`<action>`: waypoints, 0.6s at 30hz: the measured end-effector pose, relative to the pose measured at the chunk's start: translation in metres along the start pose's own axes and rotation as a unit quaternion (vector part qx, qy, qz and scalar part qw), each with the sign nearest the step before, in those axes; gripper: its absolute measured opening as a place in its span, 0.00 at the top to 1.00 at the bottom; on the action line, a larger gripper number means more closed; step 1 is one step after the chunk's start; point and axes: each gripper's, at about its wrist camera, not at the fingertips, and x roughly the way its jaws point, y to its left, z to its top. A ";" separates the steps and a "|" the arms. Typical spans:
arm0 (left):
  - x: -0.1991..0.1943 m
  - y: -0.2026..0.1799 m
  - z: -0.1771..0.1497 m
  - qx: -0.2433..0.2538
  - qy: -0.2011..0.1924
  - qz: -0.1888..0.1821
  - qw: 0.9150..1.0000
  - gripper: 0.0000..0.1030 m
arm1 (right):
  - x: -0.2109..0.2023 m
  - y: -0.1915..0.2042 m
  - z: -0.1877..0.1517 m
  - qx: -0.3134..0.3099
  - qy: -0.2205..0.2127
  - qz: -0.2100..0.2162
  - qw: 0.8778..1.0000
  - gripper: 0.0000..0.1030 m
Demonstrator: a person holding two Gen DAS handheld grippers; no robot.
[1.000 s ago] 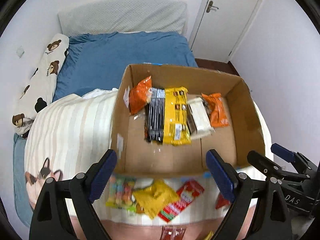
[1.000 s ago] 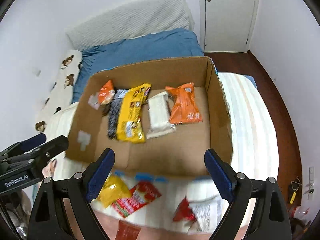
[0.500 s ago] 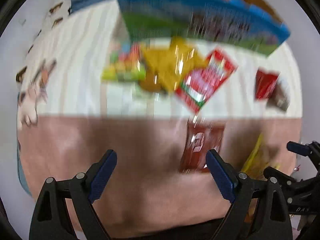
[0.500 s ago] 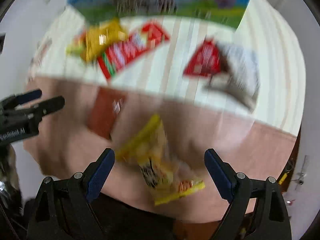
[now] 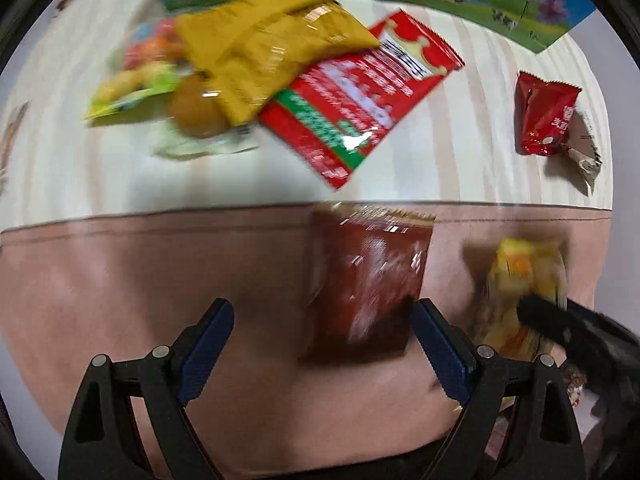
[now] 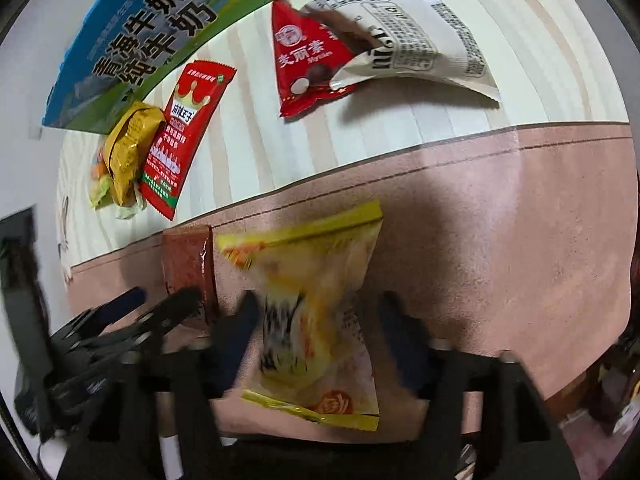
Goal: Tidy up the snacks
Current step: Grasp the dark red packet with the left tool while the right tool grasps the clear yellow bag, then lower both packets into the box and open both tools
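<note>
Two tools spread apart over the pink blanket band [image 5: 160, 272]: left tool [image 5: 322, 354] at dark red packet [image 5: 370, 280], right tool [image 6: 316, 340] straddling yellow packet [image 6: 320, 300].

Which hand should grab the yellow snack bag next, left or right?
Right, probably. The yellow bag already lies between the open fingers of the right gripper. The left gripper is open beside the dark red packet, with the yellow bag off to its right side.
</note>
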 end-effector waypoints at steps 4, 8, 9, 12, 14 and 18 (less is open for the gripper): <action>0.009 -0.007 0.006 0.003 -0.009 0.002 1.000 0.39 | 0.005 -0.004 -0.002 -0.012 0.005 -0.015 1.000 0.33; 0.005 0.001 -0.007 -0.006 -0.008 0.003 1.000 0.46 | 0.017 0.000 -0.010 -0.026 0.017 -0.026 0.999 0.34; 0.007 0.007 -0.016 -0.009 -0.006 0.005 1.000 0.46 | 0.024 0.002 -0.003 -0.030 0.020 -0.029 0.999 0.38; 0.016 0.018 -0.035 -0.023 -0.001 0.009 1.000 0.46 | 0.035 0.002 -0.010 -0.034 0.021 -0.044 0.998 0.53; 0.020 0.023 -0.041 -0.033 0.000 0.011 0.999 0.46 | 0.037 0.001 -0.012 -0.036 0.019 -0.049 0.998 0.55; 0.018 0.027 -0.046 -0.045 -0.005 0.012 0.999 0.46 | 0.038 0.005 -0.015 -0.044 0.013 -0.053 0.998 0.60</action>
